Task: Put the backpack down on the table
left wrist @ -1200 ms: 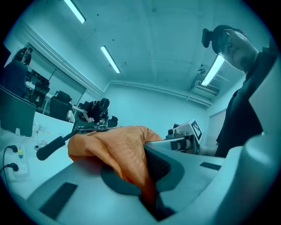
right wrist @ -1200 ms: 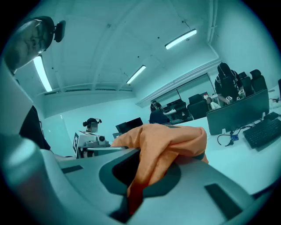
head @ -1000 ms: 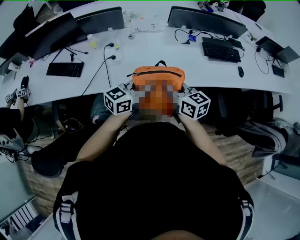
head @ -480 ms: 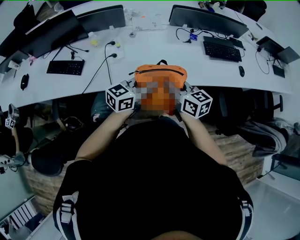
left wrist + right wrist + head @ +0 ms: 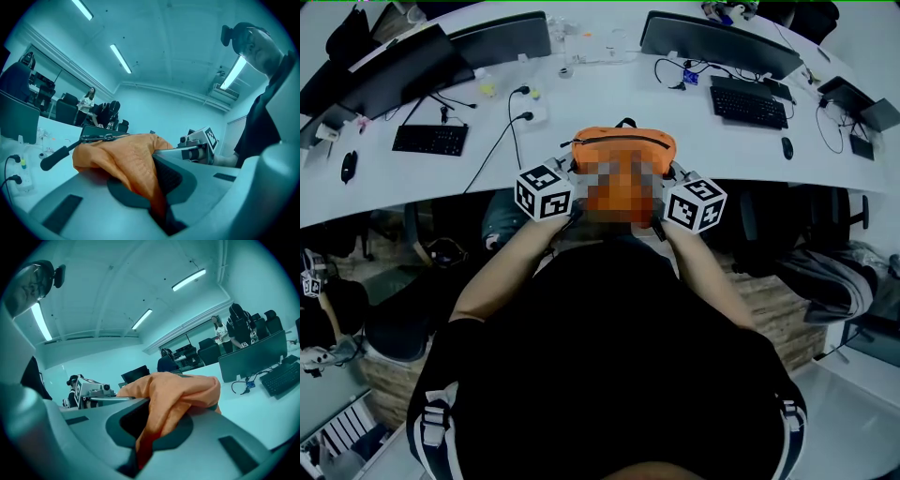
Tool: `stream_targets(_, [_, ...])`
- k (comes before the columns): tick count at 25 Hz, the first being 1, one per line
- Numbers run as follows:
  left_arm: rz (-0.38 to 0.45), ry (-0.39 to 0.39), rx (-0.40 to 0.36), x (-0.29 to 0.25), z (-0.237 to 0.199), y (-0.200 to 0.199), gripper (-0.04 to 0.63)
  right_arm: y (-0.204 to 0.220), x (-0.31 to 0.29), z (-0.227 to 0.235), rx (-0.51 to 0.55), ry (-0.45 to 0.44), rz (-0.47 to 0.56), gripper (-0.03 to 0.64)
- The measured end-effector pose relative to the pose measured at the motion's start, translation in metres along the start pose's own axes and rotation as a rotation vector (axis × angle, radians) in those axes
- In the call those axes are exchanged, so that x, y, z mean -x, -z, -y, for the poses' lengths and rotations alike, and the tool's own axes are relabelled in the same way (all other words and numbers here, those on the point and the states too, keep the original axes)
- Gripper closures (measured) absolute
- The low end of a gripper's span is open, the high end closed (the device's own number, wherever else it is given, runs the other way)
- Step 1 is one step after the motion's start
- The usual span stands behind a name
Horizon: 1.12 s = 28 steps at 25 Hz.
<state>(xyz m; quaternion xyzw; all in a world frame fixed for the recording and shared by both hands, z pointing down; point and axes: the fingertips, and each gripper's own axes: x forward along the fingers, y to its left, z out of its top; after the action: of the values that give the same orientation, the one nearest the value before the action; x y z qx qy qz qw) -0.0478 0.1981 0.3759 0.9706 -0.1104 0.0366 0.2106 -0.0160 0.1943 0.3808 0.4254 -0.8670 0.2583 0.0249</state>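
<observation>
Tightly closed, the left gripper (image 5: 154, 187) has its jaws clamped on a fold of the orange backpack (image 5: 623, 150), and the right gripper (image 5: 145, 437) pinches another fold of the same fabric, one at each side of the bag. Between the two marker cubes (image 5: 544, 192) the backpack hangs just ahead of the jaws, over the near edge of the white table (image 5: 581, 94); whether its bottom touches the tabletop cannot be told. Its zip (image 5: 619, 143) runs shut across the top with a black carry loop (image 5: 623, 124) beyond it, so nothing inside shows. Just past the left gripper a white power strip (image 5: 528, 103) lies with black cables trailing toward the person. Farther out on that side sits a black keyboard (image 5: 431, 139) before a dark monitor (image 5: 502, 37). Beyond the right gripper lie a second keyboard (image 5: 745, 101), a mouse (image 5: 787, 147) and another monitor (image 5: 712, 42), all well apart from the bag.
</observation>
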Motion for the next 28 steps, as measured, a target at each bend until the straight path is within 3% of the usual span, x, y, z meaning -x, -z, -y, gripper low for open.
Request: stream_targets(28, [-0.027,-0.107,0.077,-0.065,-0.097,-0.011,0.558,-0.023,-0.058,0.101,-0.048,-0.09,-0.103,0.594])
